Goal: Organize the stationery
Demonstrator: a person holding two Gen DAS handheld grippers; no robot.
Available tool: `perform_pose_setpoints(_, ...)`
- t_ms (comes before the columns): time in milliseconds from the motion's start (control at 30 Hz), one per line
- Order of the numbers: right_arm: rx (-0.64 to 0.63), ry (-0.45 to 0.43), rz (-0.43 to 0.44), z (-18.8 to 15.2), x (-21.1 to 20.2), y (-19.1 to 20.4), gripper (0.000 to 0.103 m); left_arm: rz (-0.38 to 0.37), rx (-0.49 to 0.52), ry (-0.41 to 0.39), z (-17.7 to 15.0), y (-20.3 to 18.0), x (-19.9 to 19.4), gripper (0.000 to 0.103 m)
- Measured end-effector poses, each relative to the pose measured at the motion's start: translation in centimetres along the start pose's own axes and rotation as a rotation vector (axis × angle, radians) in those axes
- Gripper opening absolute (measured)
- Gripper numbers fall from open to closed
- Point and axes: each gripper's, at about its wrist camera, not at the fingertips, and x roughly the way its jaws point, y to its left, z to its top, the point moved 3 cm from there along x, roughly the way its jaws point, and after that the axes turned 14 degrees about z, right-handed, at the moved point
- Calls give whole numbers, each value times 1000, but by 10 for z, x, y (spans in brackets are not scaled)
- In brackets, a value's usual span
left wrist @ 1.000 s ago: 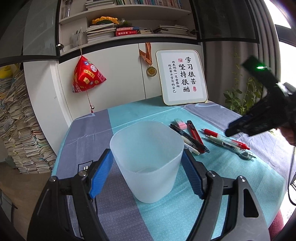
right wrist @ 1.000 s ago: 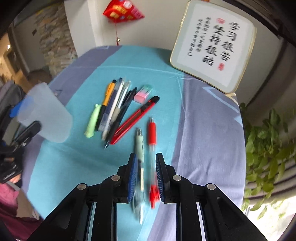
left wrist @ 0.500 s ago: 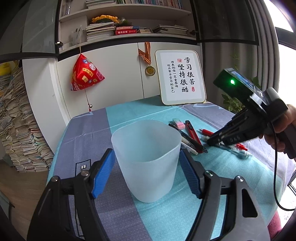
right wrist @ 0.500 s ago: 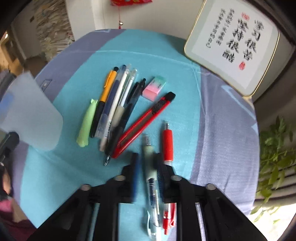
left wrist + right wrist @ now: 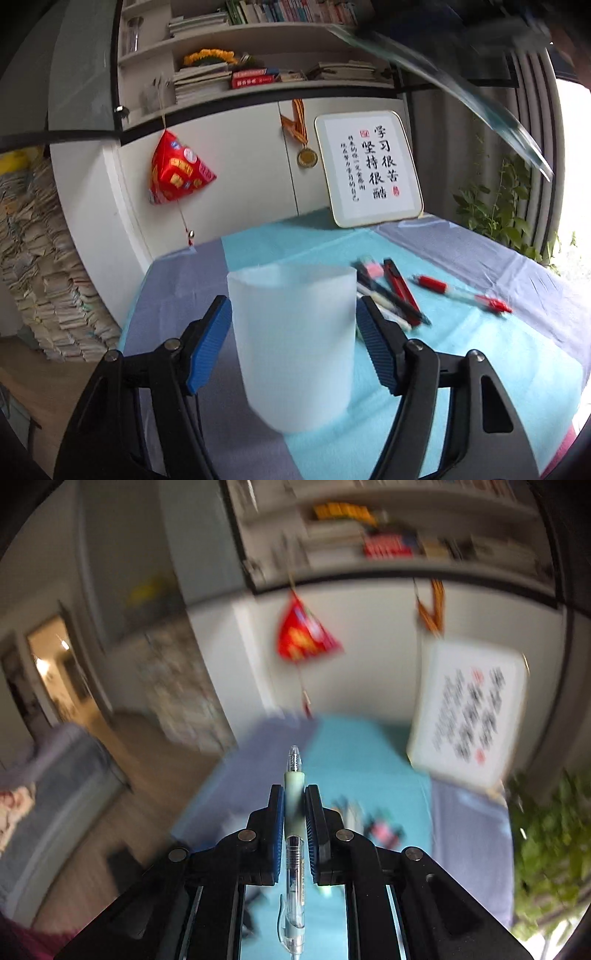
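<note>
1. Left gripper [image 5: 293, 345]: blue pads [image 5: 208, 349] pressed on both sides of a translucent white cup [image 5: 295, 347]; the jaws have just been closing, w/ the cup between them. Cup is upright, mouth open; whether its base touches the cloth cannot be told.
2. Right gripper [image 5: 294, 805]: jaws nearly together, clamped on a clear gel pen [image 5: 294, 849] w/ pale green grip. Pen lies along the fingers, tip toward 12 o'clock past the pads, clip end toward 6 o'clock. Gripper is held above the table; background heavily blurred.
3. Table cloth [image 5: 480, 369]: teal centre band w/ grey-purple bands on either side.
4. Loose stationery, left wrist view, at 2–3 o'clock of the cup: red pen [image 5: 461, 293] lying apart at 3 o'clock; red utility knife [image 5: 400, 291] beside dark pens [image 5: 388, 299]; pink eraser [image 5: 373, 269] at the far end of the group. Part of the group is hidden behind the cup.
5. Backdrop: framed calligraphy board [image 5: 369, 168] leaning on white cabinet [image 5: 251, 166] at 1 o'clock; red hanging ornament [image 5: 177, 173] at 11 o'clock; medal [image 5: 307, 158] between them; bookshelf [image 5: 258, 70] above; plant [image 5: 498, 210] at 3 o'clock.
6. Blurred dark shape [image 5: 461, 81] crosses top right of left wrist view; cannot be identified.
</note>
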Motion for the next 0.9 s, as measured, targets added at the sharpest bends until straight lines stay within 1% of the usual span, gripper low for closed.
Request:
perform_pose_setpoints(67,0,-30,44,10,16,6,12,-30,-15,0,4,0,7,65)
perform_pose_setpoints(133,24,-23,71,12,44,5,12,-46,-22,12,3,-1,10,64)
perform_pose_setpoints(233,37,9,51,8,85,-2,12,-51,-7,9,-2,-1,2,64)
perform_pose_setpoints(333,100,0,75,-4,101,-15,12,-62,-4,26,-7,4,-6,65)
perform_pose_setpoints(433,99,-7,83,-17,107,-19,12,-69,-3,55,-10,6,-7,67)
perform_pose_setpoints(500,95,-11,80,-25,104,-22,12,-75,0,96,-14,6,-4,74)
perform_pose_setpoints(567,97,-18,74,-34,99,-22,12,-85,-13,124,-17,8,-3,76)
perform_pose_setpoints(667,99,-47,62,-44,88,-20,12,-86,-57,120,-16,12,-6,77)
perform_pose_setpoints(733,100,-64,61,-46,83,-18,12,-76,-55,119,-16,10,-5,77)
perform_pose_setpoints(800,109,-83,54,-42,81,-17,12,-75,-37,123,-16,6,-4,77)
perform_pose_setpoints(900,126,-126,78,-28,76,-14,12,-51,-38,107,-13,3,-5,77)
